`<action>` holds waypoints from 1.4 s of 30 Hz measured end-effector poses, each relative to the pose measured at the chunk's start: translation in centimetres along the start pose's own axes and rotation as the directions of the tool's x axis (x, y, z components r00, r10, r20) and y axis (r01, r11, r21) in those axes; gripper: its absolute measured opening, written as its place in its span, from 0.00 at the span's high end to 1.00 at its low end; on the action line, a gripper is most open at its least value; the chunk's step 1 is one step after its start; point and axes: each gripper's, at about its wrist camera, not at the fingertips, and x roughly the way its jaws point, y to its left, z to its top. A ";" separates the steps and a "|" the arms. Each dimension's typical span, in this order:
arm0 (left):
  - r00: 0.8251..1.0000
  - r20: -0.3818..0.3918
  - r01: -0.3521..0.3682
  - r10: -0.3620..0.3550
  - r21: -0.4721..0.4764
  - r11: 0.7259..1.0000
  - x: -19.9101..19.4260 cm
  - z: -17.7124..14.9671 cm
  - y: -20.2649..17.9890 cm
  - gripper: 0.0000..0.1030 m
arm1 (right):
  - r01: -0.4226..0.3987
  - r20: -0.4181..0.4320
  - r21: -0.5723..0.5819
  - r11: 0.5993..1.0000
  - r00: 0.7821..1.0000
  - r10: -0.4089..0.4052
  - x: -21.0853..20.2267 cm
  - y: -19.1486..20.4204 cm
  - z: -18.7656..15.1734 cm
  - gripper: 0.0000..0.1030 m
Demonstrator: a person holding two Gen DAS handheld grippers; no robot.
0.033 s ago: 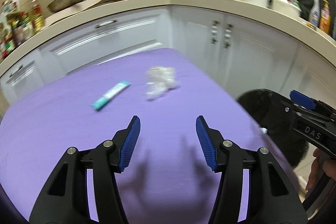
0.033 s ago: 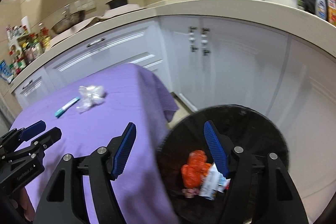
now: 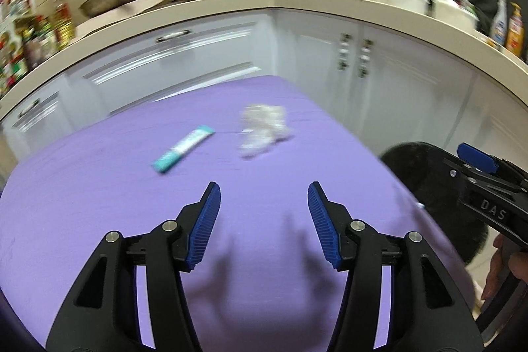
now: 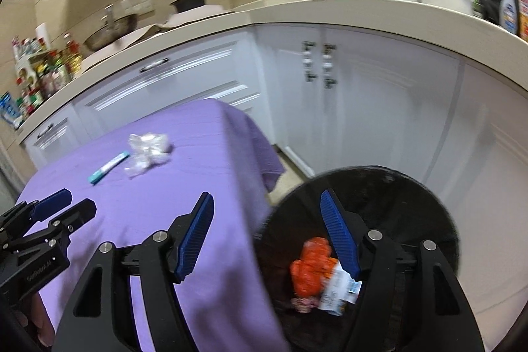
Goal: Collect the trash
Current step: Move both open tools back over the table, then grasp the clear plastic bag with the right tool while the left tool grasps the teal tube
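On the purple tablecloth (image 3: 99, 187) lie a teal sachet (image 3: 183, 149) and, to its right, a crumpled clear plastic wrapper (image 3: 262, 127). My left gripper (image 3: 264, 187) hovers over the cloth short of both, its jaws opening with nothing between them. My right gripper (image 4: 266, 194) hangs over the table's right edge and the black bin (image 4: 379, 183), its jaws opening and empty too. Inside the bin lie an orange wrapper (image 4: 310, 269) and a white packet (image 4: 340, 289). The sachet (image 4: 109, 168) and plastic (image 4: 148, 150) also show in the right wrist view.
White kitchen cabinets (image 3: 330, 55) curve around behind the table under a beige counter (image 3: 297, 0) with pots, bottles and containers. The bin (image 3: 415, 167) stands on the floor at the table's right side. A hand (image 3: 501, 266) holds the right gripper's handle.
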 end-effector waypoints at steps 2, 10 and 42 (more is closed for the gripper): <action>1.000 -0.001 -0.028 0.028 -0.026 0.999 0.1 0.0 2.0 0.47 | -0.018 -0.007 -0.018 1.000 1.000 0.018 0.7 1.5 0.3 0.36; 0.993 0.001 -0.118 0.118 -0.096 0.988 0.3 0.0 8.2 0.41 | -0.063 -0.043 -0.088 0.994 0.997 0.060 3.8 7.0 1.2 0.35; 0.992 -0.045 -0.120 0.115 -0.126 0.985 4.4 2.1 13.6 0.39 | -0.132 -0.220 -0.114 0.985 0.970 0.104 13.2 13.7 3.8 0.63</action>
